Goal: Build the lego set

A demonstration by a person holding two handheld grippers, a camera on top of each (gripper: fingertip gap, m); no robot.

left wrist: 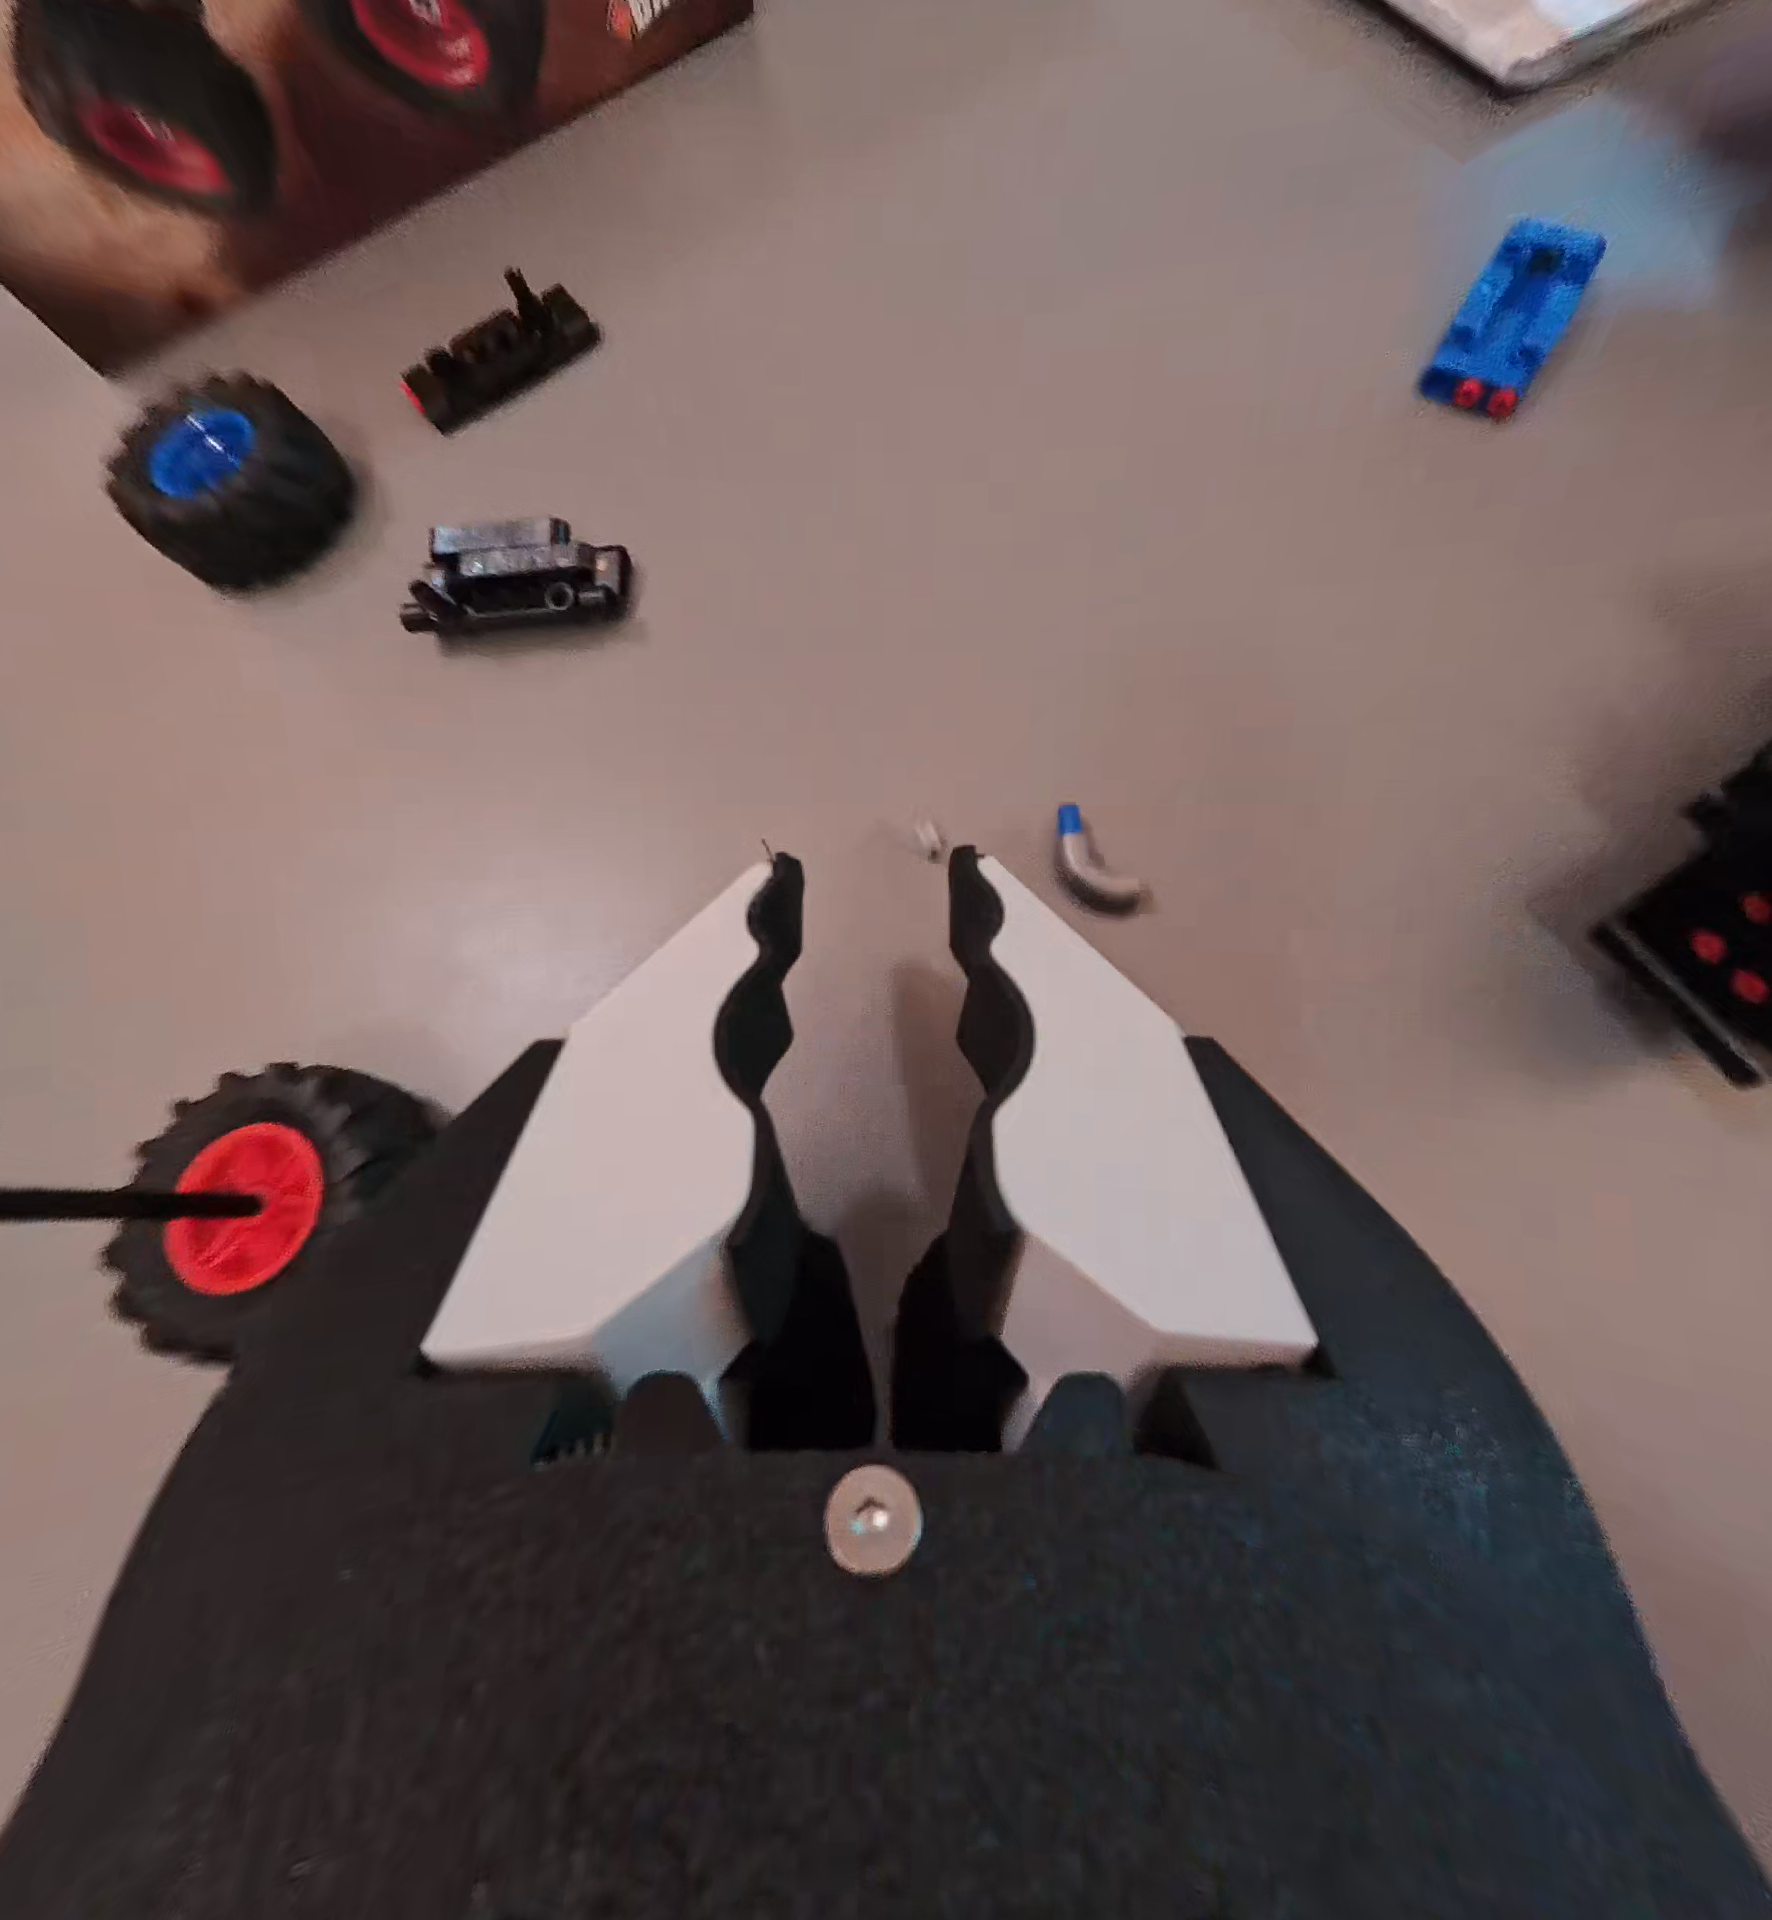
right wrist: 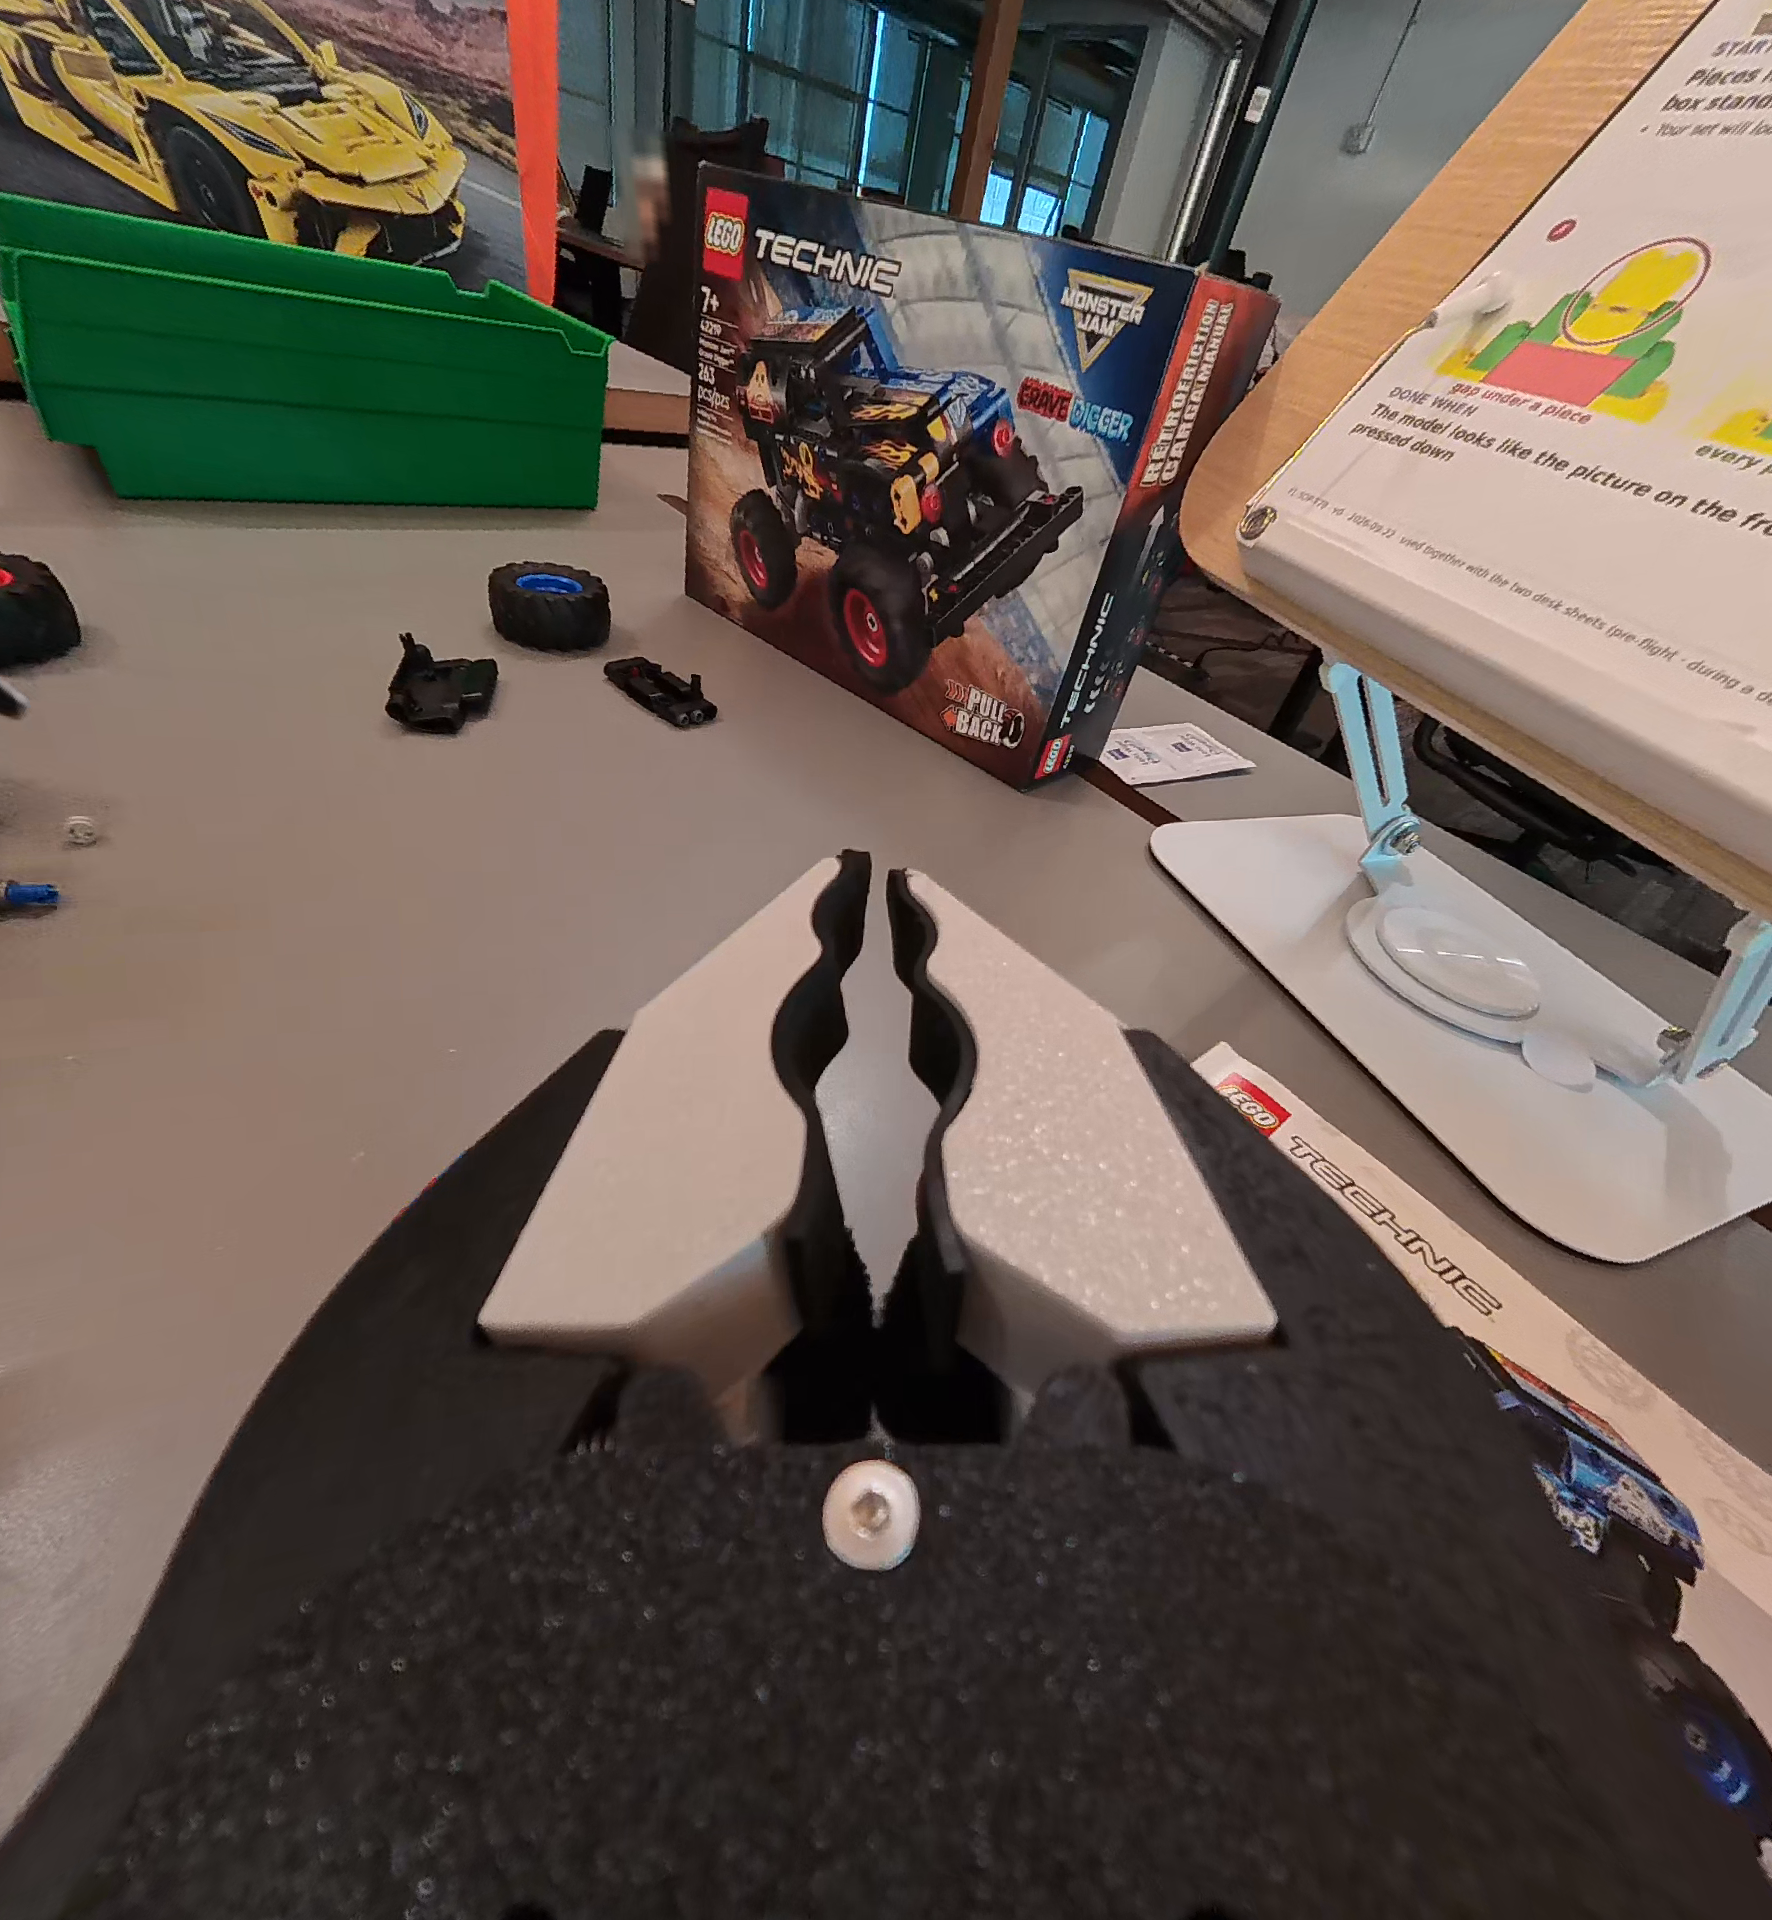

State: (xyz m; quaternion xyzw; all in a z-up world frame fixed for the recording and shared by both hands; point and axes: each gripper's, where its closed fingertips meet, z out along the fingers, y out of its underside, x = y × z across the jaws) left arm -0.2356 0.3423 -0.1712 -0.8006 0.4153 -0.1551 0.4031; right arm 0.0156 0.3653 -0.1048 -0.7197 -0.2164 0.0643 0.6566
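The left gripper [left wrist: 874,854] is parted and empty above the table [left wrist: 1069,540]; a tiny clear piece [left wrist: 928,837] (perhaps a stud) lies at twelve o'clock, a grey elbow [left wrist: 1095,868] at one. The right gripper [right wrist: 878,864] looks nearly clenched, empty. Descending carelessly could flick the small piece away.

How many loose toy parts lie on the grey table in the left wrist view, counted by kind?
Wheels: 2, blue-hubbed wheel and red-hubbed wheel
Black assemblies: 3
Blue assembly: 1
Grey curved pipe: 1
Small clear piece: 1
Total: 8
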